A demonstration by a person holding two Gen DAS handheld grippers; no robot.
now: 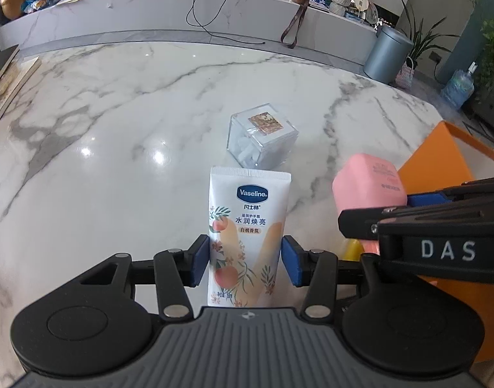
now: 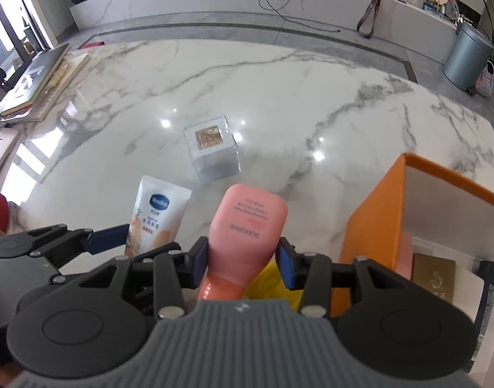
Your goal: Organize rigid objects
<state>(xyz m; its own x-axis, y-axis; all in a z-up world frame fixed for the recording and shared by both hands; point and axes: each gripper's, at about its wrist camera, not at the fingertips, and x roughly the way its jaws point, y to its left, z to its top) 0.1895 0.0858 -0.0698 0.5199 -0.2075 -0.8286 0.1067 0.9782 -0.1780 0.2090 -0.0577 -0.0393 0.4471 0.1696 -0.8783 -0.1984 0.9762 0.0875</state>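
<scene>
My left gripper is shut on a white Vaseline hand-cream tube, which stands upright between the blue pads above the marble table. The same tube shows at the left of the right wrist view, with the left gripper's blue pad against it. My right gripper is shut on a pink bottle, held bottom end away from me; the pink bottle also appears at the right of the left wrist view. A clear plastic cube box rests on the table beyond both.
An orange box stands open at the right, with a gold item and other things inside. A yellow object lies below the pink bottle. Books are stacked at the table's left edge. A grey bin stands on the floor.
</scene>
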